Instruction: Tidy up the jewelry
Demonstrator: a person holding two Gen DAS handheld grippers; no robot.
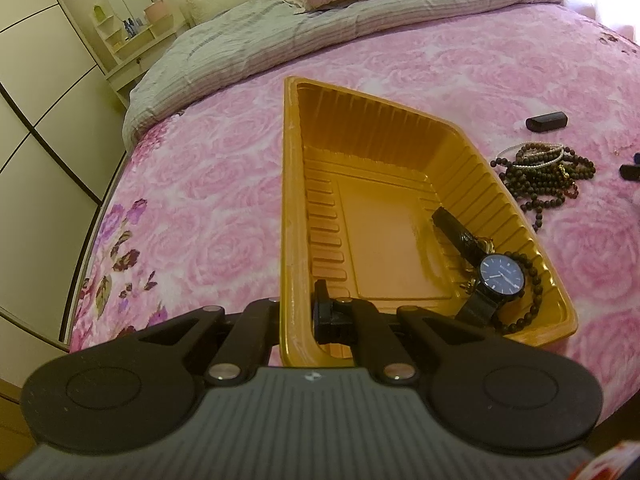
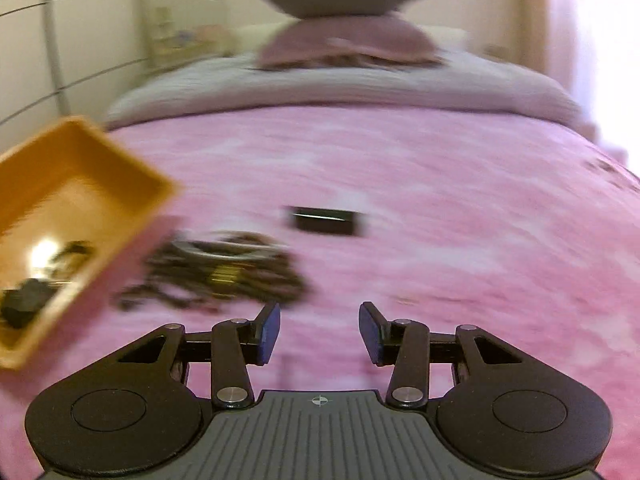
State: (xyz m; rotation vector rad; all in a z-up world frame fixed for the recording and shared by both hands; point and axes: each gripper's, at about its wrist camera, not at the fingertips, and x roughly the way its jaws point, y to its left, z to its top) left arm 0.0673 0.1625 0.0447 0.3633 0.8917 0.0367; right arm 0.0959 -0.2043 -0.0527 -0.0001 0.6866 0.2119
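Observation:
An orange plastic tray (image 1: pixel 384 120) lies on the pink bed cover. My left gripper (image 1: pixel 298 312) is shut on the tray's near left wall. In the tray's near right corner lie a black watch (image 1: pixel 500 278) and a dark bead bracelet (image 1: pixel 534 292). A pile of dark bead necklaces (image 1: pixel 544 172) lies on the cover right of the tray. In the blurred right wrist view my right gripper (image 2: pixel 319 334) is open and empty, just above the cover, with the bead pile (image 2: pixel 224 270) ahead to its left and the tray (image 2: pixel 80 152) at far left.
A small black box (image 1: pixel 546 122) lies beyond the beads; it also shows in the right wrist view (image 2: pixel 326 220). A folded grey quilt (image 1: pixel 320 36) and pillows (image 2: pixel 340 40) lie at the head of the bed. A wardrobe (image 1: pixel 36 128) stands left.

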